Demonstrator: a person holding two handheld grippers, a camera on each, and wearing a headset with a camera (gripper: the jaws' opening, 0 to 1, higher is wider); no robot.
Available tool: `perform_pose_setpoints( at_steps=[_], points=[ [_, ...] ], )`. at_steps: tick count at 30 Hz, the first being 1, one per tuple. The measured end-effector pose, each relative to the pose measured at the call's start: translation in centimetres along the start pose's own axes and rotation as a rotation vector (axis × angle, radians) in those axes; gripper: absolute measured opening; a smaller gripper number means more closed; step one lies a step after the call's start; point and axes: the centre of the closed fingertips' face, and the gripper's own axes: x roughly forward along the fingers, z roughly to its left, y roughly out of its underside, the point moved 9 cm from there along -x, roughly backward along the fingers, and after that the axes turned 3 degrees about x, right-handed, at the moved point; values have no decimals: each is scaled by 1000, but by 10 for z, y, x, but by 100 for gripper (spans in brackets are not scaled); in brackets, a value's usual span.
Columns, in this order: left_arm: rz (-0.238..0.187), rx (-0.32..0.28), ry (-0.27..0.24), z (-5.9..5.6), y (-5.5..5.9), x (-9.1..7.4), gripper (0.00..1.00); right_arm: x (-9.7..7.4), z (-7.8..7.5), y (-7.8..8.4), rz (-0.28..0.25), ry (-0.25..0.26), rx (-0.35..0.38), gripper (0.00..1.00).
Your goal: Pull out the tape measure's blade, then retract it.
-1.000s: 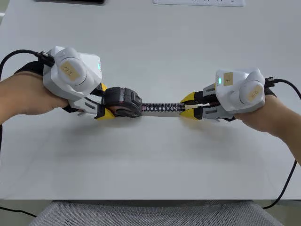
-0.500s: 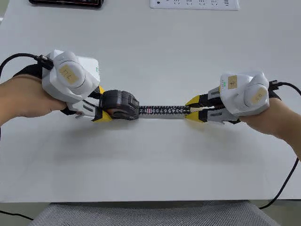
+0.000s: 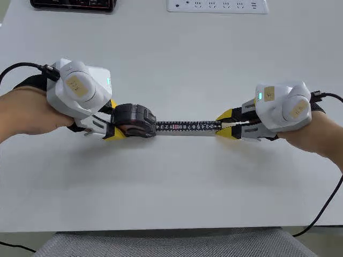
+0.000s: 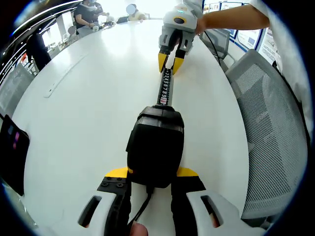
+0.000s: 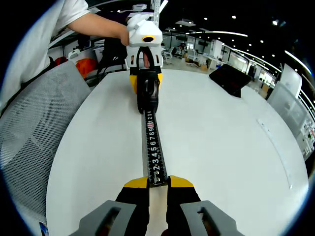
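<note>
A black tape measure case [image 3: 134, 120] lies low over the white table, held between the yellow-tipped jaws of my left gripper [image 3: 114, 124], which is shut on it. The case [image 4: 155, 147] sits large in the left gripper view, and small and far [image 5: 148, 91] in the right gripper view. Its black numbered blade [image 3: 187, 127] runs right to my right gripper [image 3: 225, 124], shut on the blade's end. In the right gripper view the blade [image 5: 153, 148] stretches from my jaws [image 5: 157, 184] toward the case. The right gripper [image 4: 171, 60] shows far off in the left gripper view.
A white power strip [image 3: 217, 6] and a dark keyboard-like device [image 3: 72, 4] lie at the table's far edge. A grey mesh chair [image 3: 161, 243] stands at the near edge. Cables trail from both grippers. People sit at the far end of the table [image 4: 88, 12].
The right gripper has moved right, drawing more blade out of the case. The left gripper and case have drifted slightly left. The head camera has tilted a little.
</note>
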Motion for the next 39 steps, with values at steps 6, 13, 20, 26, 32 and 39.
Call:
perform_pose_setpoints(
  at_steps=[6, 13, 20, 26, 32, 39],
  points=[
    [4, 8, 0, -1, 0, 0, 26, -4, -1, 3, 11, 1, -1, 8],
    [6, 9, 2, 0, 0, 0, 26, -9, -3, 8, 22, 1, 6, 8],
    [6, 15, 5, 1, -1, -1, 26, -16, -2, 15, 34, 5, 19, 8],
    [7, 18, 6, 1, -1, 0, 26, -20, -3, 21, 45, 8, 24, 8],
    [7, 17, 6, 0, -1, 0, 26, -26, -4, 25, 55, 7, 25, 8],
    [7, 17, 6, 0, -2, 0, 26, -32, -5, 32, 69, 5, 35, 8]
  ],
)
